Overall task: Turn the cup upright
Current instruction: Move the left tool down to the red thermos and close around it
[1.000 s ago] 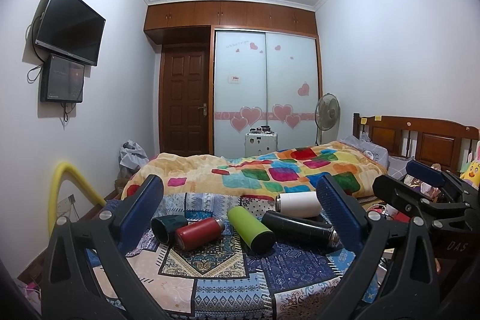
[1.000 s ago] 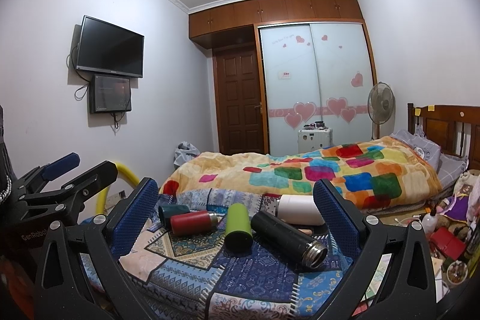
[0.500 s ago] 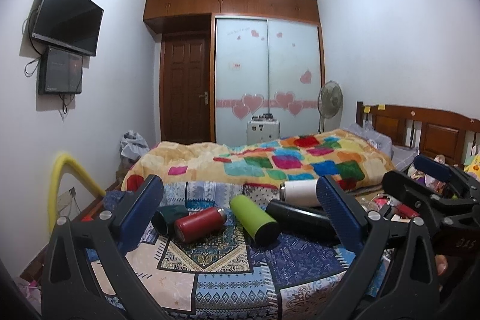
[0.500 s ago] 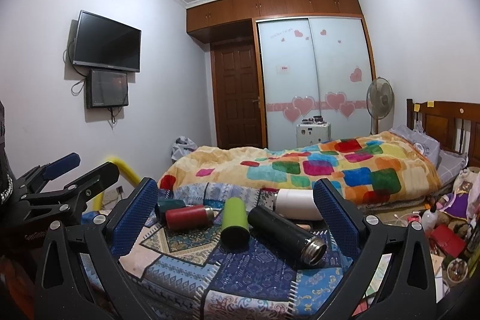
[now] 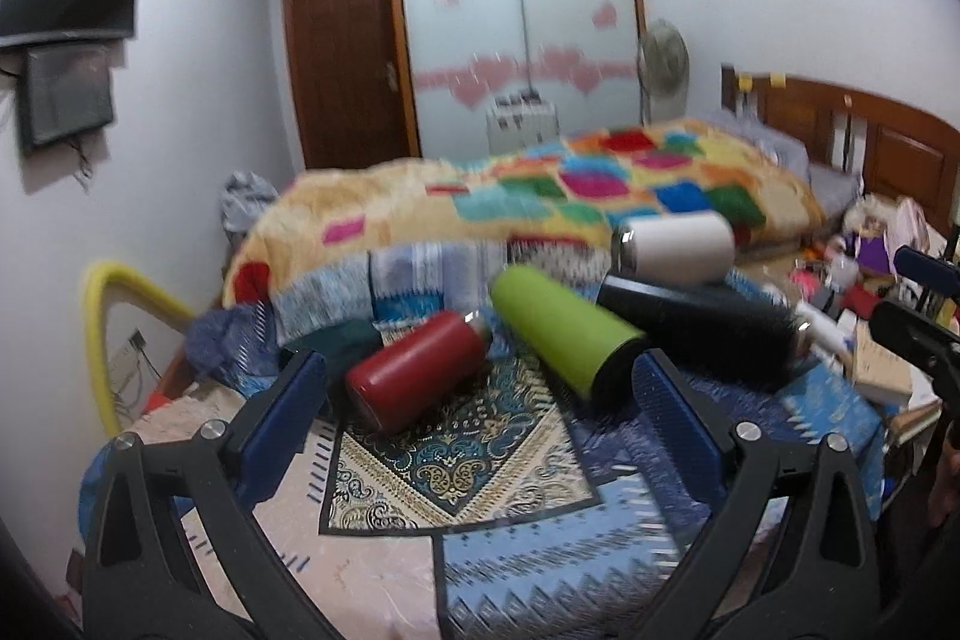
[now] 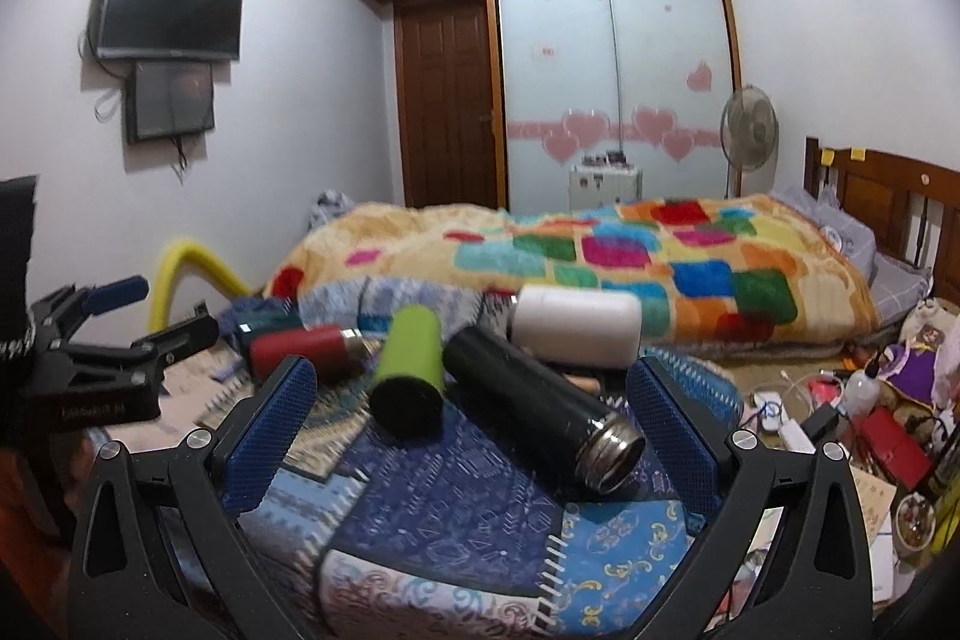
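- The dark teal cup point(image 5: 336, 340) is mostly hidden: the left gripper's blue finger pad point(image 5: 282, 424) covers its near end, and from the right wrist only a sliver point(image 6: 264, 323) shows behind the red bottle.
- The left wrist picture is smeared by motion blur, so labels and lids there are hard to read.
- The black cylindrical flask point(image 5: 702, 334) has its far end cut off by blur in that view; its steel mouth point(image 6: 609, 454) is plain from the right wrist.
- The left gripper point(image 5: 474, 415) hangs low over the patterned blue cloth point(image 5: 456, 460), fingers spread wide and empty, with the glossy red metal bottle point(image 5: 414, 370) and the lime-green tumbler point(image 5: 564, 334) lying just ahead between them.
- The right gripper point(image 6: 468, 430) hangs to its right, fingers also wide apart and holding nothing, the black flask lying between them.
- Count: 5 vessels, all on their sides on the cloth — 1 teal, 1 red, 1 green, 1 black, 1 white cylindrical flask point(image 6: 576, 325) farthest back by the patchwork blanket point(image 6: 630, 256).
- 2 grippers.
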A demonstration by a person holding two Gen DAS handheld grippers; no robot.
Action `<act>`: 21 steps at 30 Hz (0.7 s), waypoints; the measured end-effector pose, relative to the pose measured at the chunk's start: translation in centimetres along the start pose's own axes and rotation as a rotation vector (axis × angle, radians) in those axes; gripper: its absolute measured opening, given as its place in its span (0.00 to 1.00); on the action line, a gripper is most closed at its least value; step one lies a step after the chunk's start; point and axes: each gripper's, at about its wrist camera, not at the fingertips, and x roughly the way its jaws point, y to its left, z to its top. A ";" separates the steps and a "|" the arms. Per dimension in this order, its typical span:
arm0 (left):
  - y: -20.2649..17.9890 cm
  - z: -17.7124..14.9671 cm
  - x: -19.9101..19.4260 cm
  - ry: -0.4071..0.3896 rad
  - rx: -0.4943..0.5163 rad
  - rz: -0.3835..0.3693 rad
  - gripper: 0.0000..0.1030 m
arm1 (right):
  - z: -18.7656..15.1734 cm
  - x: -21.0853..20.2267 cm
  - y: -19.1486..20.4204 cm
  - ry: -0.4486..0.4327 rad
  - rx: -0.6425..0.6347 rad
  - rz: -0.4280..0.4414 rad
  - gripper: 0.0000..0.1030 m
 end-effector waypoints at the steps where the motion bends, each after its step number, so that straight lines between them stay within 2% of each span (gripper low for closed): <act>1: 0.4 0.1 1.1 0.023 0.010 -0.004 0.97 | -0.1 0.5 -0.1 0.013 0.001 0.001 1.00; 3: 1.0 0.3 3.3 0.069 0.041 -0.004 0.86 | -0.5 1.7 -0.5 0.040 0.005 0.002 1.00; 7: 2.4 0.5 7.2 0.155 0.068 -0.050 0.85 | -0.7 3.4 -0.9 0.076 0.022 0.009 1.00; 14: 4.1 0.4 13.7 0.307 0.130 -0.086 0.73 | -0.8 6.2 -0.8 0.095 0.023 0.017 1.00; 21: 4.9 0.5 16.5 0.375 0.159 -0.126 0.71 | -1.3 7.0 0.0 0.104 0.010 0.035 1.00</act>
